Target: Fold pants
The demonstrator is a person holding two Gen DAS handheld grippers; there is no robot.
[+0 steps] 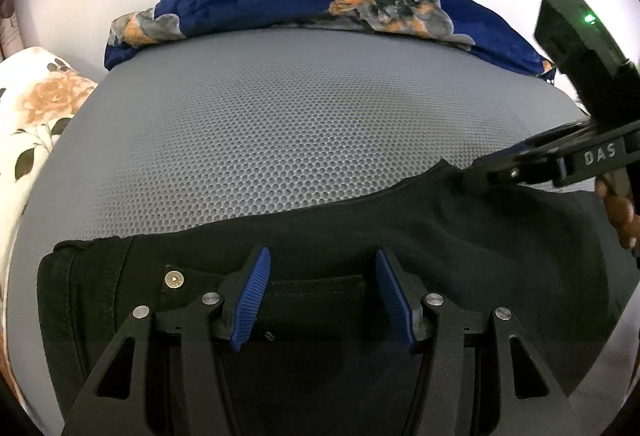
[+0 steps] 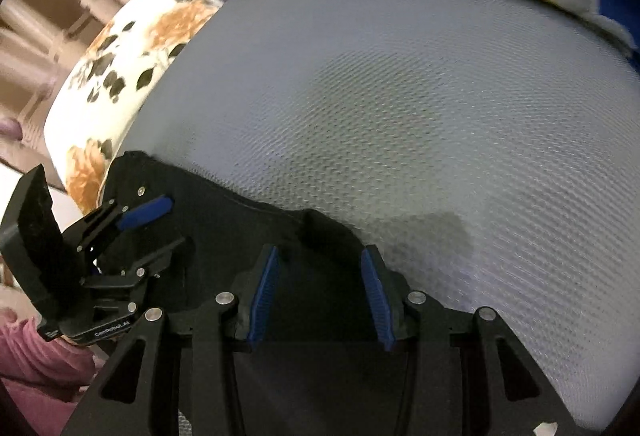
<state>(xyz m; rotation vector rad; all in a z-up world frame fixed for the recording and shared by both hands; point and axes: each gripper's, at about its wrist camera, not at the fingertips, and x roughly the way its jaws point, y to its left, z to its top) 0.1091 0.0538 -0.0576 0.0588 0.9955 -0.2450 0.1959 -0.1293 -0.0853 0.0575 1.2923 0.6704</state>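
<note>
On the grey mesh mattress (image 1: 280, 124) black pants (image 1: 460, 236) lie across the near edge, waistband and metal button (image 1: 175, 279) toward the left. Left gripper (image 1: 322, 292) hovers over the waistband, its blue pads apart. Right gripper (image 2: 320, 290) sits over the other end of the cloth, fingers also spread. A blue blanket (image 1: 280, 2) is bunched along the far side, a floral pillow (image 1: 36, 108) at the left.

"DAS" on right tongs (image 1: 472, 176); "CenRobot.AI" on left tongs (image 2: 176, 222)
</note>
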